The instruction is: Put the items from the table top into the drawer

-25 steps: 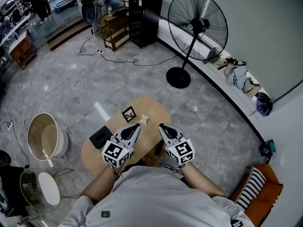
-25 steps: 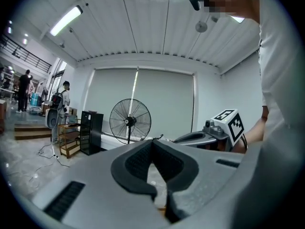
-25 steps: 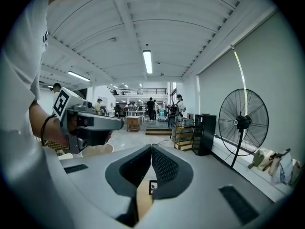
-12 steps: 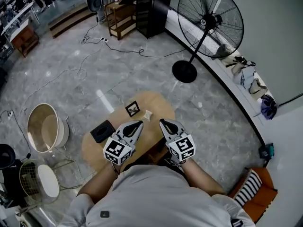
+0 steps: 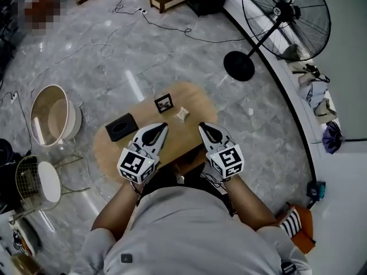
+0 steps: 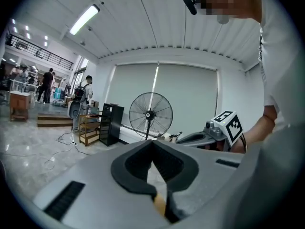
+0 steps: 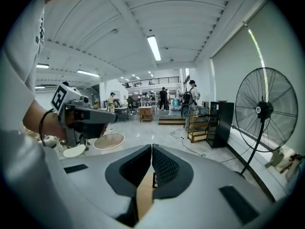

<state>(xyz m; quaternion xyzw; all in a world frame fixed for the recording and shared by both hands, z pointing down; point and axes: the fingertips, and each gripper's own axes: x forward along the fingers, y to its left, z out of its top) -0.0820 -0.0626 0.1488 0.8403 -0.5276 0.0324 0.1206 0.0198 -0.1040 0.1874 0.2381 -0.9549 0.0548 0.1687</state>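
A small oval wooden table [image 5: 192, 99] carries a black box [image 5: 121, 126] at its left, a black picture frame [image 5: 164, 103] and a small white crumpled item [image 5: 182, 114] in the middle. My left gripper [image 5: 162, 127] hovers over the table's near edge, just short of the frame, with its jaws together and nothing between them. My right gripper [image 5: 203, 126] is level with it on the right, close to the white item, also shut and empty. In the left gripper view the left gripper [image 6: 152, 143] has its tips touching. In the right gripper view the right gripper [image 7: 151, 148] has its tips touching too.
A big pedestal fan [image 5: 287, 16] stands on the floor beyond the table at the right. A round beige tub [image 5: 49, 114] and a wire stool [image 5: 34, 182] are at the left. Cables lie across the grey floor. Bags line the wall at the right.
Both grippers have moved forward and down, from near my body to over the table's near edge. The head view has tilted, so the table sits higher in the picture. Jaws stayed shut.
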